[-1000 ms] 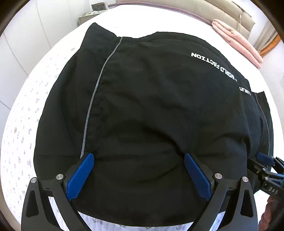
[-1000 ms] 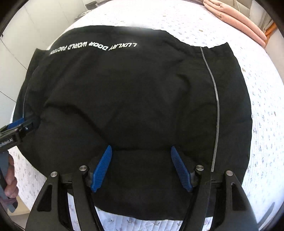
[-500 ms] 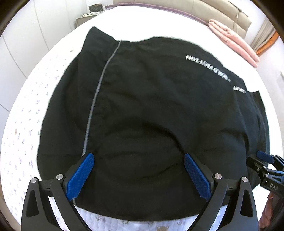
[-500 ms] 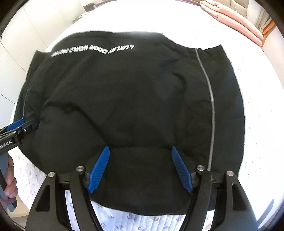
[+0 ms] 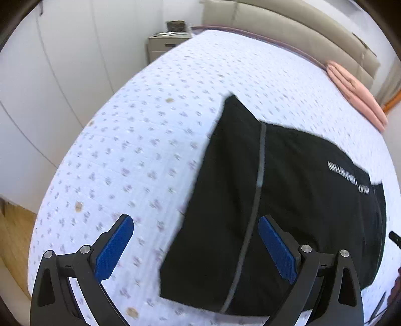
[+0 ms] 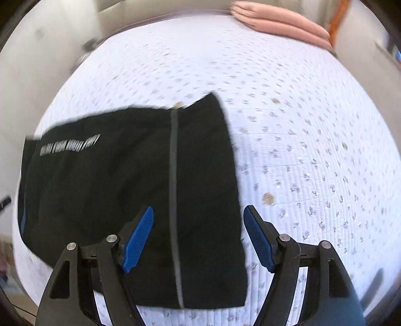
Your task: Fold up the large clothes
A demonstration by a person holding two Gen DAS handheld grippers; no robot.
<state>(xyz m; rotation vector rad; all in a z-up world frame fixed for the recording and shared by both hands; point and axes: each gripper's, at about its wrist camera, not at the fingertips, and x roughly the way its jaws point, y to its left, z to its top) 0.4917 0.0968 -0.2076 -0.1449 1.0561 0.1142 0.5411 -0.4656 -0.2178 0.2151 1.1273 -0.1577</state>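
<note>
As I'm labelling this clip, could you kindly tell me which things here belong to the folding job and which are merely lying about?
Job:
- black fabric garment with grey stripe
- white floral quilted bedspread

Lying about:
- folded pink cloth
- grey bedside cabinet

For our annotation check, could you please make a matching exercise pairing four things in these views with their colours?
Things:
1. folded garment
2. bedspread
3. rolled bedding by the headboard
4. gripper pads

Colours:
A. pink
B. blue
C. black with a grey stripe
D. white with small purple flowers

Pairs: 1-C, 2-D, 3-A, 4-B
</note>
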